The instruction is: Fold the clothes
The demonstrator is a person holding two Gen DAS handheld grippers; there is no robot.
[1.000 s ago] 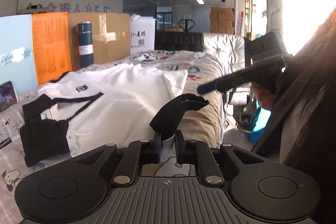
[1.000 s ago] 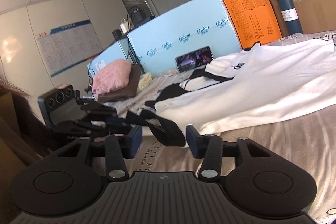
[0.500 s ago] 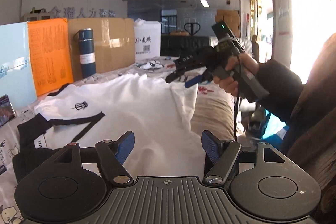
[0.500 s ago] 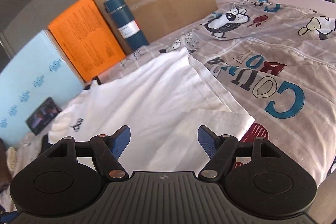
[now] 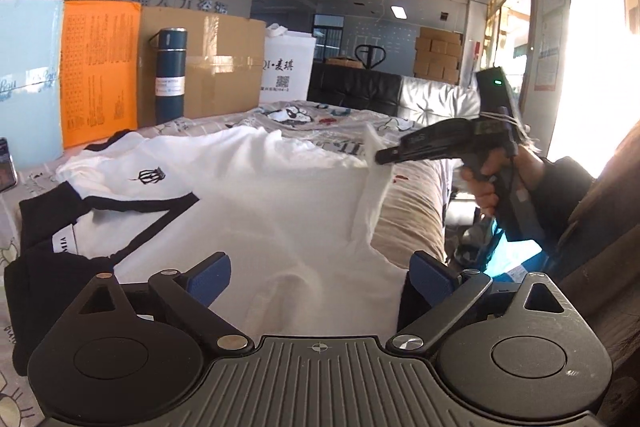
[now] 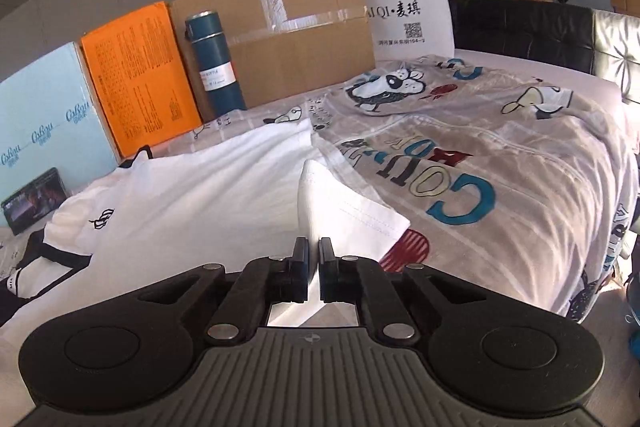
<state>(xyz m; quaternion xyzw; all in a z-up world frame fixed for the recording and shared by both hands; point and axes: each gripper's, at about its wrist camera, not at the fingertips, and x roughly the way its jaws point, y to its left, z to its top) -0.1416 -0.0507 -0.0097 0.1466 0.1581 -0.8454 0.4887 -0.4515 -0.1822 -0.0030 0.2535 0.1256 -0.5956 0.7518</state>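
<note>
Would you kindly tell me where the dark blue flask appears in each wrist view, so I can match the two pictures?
Left wrist view: the dark blue flask stands upper left, upright, in front of the cardboard box, right of the orange board.
Right wrist view: the flask stands upper left of centre, upright, between the same orange board and box.
Shared landmark: the white tote bag with a QR code, right of the box.

White T-shirt (image 5: pixel 256 211) with black collar trim, black sleeve and small dark chest emblem: lying spread on the printed blanket, one hem corner (image 6: pixel 320 203) standing lifted and pinched into an upright fold.
</note>
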